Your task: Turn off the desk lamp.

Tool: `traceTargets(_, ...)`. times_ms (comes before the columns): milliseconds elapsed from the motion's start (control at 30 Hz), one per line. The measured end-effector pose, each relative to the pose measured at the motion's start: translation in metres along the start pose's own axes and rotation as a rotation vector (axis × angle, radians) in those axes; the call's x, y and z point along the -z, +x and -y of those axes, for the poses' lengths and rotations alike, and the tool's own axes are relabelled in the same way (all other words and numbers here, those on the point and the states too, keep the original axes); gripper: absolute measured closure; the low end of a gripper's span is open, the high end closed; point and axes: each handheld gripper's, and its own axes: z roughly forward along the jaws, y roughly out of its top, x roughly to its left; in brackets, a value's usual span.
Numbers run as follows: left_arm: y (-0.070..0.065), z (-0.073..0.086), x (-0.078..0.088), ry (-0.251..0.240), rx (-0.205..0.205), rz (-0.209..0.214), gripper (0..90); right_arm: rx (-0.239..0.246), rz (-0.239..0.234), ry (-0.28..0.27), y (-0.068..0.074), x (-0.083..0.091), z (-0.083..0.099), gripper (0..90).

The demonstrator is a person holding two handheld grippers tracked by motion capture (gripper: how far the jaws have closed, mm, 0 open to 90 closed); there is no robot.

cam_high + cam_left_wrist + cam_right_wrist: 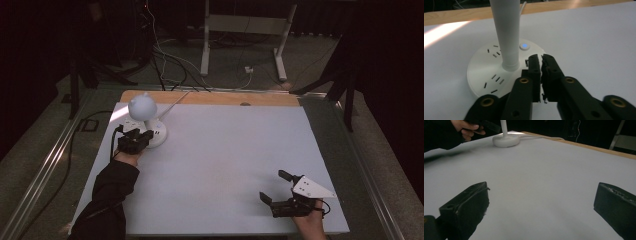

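Note:
A white desk lamp (142,106) with a ball-shaped head stands on a round base (159,136) at the table's back left. In the left gripper view the base (485,72) has socket slots and a blue-lit button (524,46) beside the stem (507,32). My left gripper (541,58) is shut with nothing between its jaws, and its tips rest over the base's near rim just below the button. From above, the left gripper (145,136) sits against the base. Near the front right corner my right gripper (275,186) is wide open over bare table, and its gripper view (544,202) looks towards the lamp base (506,140).
White sheet (225,165) covers the table, with a wooden strip (210,97) along the far edge. The lamp's cable (175,100) runs off the back. Metal rails (45,165) flank the table. Cables and a white stand (240,25) are on the floor behind.

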Motion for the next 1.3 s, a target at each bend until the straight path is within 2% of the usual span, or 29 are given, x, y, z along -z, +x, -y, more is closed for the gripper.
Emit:
traceTargets(67,-0.001,-0.001,0.003,-0.007,0.006,-0.007,81.3,-0.002,0.0,-0.001,0.0,0.0,0.0,0.0)
traceTargets(133,-0.002,-0.001,0.005,-0.004,0.015,-0.021,73.9,0.0,0.001,-0.001,0.0,0.001,0.0,0.0)
traceTargets(200,-0.002,-0.001,0.008,-0.017,0.033,-0.03,61.6,-0.002,0.002,-0.003,0.0,0.001,0.0,0.0)
traceTargets(333,-0.003,-0.003,0.011,-0.011,0.039,-0.026,47.0,-0.003,0.002,-0.002,0.0,0.001,0.0,0.0)
traceTargets(400,-0.003,-0.003,0.012,0.002,0.046,-0.021,42.9,-0.001,0.002,-0.002,0.0,0.001,0.0,0.0)
traceTargets(500,-0.004,-0.004,0.011,0.031,0.059,-0.023,28.5,-0.002,0.004,-0.003,0.0,0.001,0.0,0.0)
traceTargets(600,-0.005,-0.005,0.012,0.052,0.073,-0.031,18.6,-0.003,0.005,-0.003,-0.001,0.001,0.0,0.0)
traceTargets(767,-0.007,-0.005,0.017,0.063,0.083,-0.014,4.5,-0.002,0.005,-0.003,0.0,0.001,0.0,0.0)
traceTargets(833,-0.007,-0.004,0.02,0.055,0.089,-0.012,2.0,-0.003,0.005,-0.004,0.0,0.001,0.0,0.0)
traceTargets(967,-0.008,-0.002,0.026,0.031,0.073,-0.018,0.8,-0.006,0.005,-0.004,-0.001,0.002,0.0,0.0)
traceTargets(1033,-0.007,0.0,0.029,0.021,0.078,0.008,0.5,-0.006,0.004,-0.005,-0.001,0.001,0.0,0.0)
traceTargets(1300,-0.011,0.01,0.038,0.038,0.066,0.037,0.5,-0.006,0.004,-0.006,0.0,0.002,-0.001,0.0)
